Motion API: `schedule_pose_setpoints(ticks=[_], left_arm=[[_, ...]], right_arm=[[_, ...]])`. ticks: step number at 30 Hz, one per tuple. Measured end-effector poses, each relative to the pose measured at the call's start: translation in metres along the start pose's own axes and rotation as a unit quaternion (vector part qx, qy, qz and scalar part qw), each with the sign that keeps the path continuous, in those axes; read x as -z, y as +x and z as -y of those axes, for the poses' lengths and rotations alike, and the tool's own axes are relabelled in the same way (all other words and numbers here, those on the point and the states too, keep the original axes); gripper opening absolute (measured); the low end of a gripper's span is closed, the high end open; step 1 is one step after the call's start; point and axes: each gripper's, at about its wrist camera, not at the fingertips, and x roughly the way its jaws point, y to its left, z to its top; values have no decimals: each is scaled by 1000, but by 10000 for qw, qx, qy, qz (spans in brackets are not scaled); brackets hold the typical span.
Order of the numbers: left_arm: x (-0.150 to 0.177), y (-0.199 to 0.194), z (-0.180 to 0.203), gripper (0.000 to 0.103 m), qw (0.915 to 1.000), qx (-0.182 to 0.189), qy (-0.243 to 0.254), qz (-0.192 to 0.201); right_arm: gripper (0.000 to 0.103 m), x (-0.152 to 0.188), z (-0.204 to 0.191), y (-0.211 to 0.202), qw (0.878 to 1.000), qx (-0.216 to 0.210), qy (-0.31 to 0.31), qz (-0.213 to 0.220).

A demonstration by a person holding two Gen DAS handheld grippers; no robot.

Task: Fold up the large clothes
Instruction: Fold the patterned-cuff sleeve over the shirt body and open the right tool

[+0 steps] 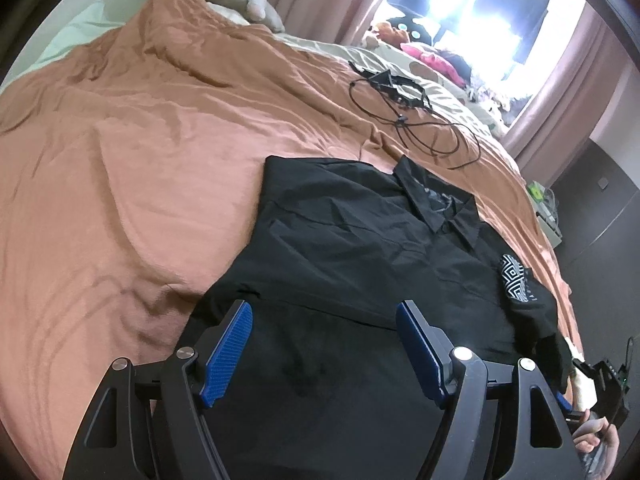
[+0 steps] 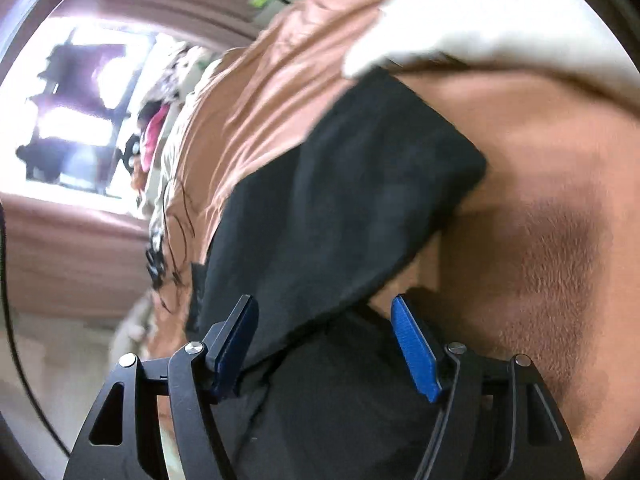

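The black shirt (image 1: 360, 248) lies flat on the bed's orange cover (image 1: 120, 180), collar away from the person; it looks light, thin and limp, likely to sag and slide, so hem corners or shoulder seams seem the best hold. The left hand-held gripper (image 1: 324, 344) hovers wide above the hem, empty. The left view shows collar, printed sleeve (image 1: 516, 280) and cable (image 1: 420, 120); the blurred right view shows the right hand-held gripper (image 2: 324, 344) wide, fabric between its jaws ungripped.
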Motion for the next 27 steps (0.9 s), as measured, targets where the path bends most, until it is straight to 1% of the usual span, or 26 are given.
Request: schedule_pose_setpoints(ticks=[3, 5, 6, 7, 8, 9, 11, 13, 14, 17, 19, 23, 27], left_arm=[[0, 1, -3, 76, 10000, 16, -92, -23], [0, 0, -4, 76, 9999, 9, -121, -7], [0, -1, -5, 76, 9999, -7, -128, 9], [0, -2, -5, 76, 9999, -11, -136, 22], [0, -3, -6, 76, 9999, -10, -150, 37], [-1, -4, -7, 76, 9999, -3, -161, 42], [-1, -5, -8, 76, 9998, 25, -194, 55], [-3, -7, -10, 76, 9997, 38, -230, 78], [-4, -7, -10, 76, 9997, 40, -241, 82], [-6, -6, -12, 76, 9998, 18, -213, 25], [-6, -6, -15, 76, 9997, 21, -241, -20], [-9, -9, -18, 76, 9997, 40, -246, -60], [-15, -16, -24, 76, 9996, 26, -286, 28]], right_arm=[[69, -9, 8, 2, 9998, -9, 71, 167], [68, -12, 15, 6, 9993, -170, 244, 239], [57, -13, 19, 6, 9986, -295, 339, 291], [39, -14, 23, 8, 9980, -362, 412, 305], [29, -15, 27, 10, 9974, -455, 493, 252], [15, -15, 26, 11, 9965, -619, 525, 211], [10, -13, 12, 7, 9945, -947, 312, 308], [7, -10, -5, -3, 9917, -1215, -34, 411], [7, -8, -17, -8, 9887, -1410, -226, 452], [7, 6, -52, -19, 9777, -1885, -780, 498], [7, 17, -75, -21, 9702, -2071, -1172, 450], [6, 40, -111, -15, 9580, -2241, -1768, 255], [6, 64, -134, 1, 9514, -2191, -2162, 15]])
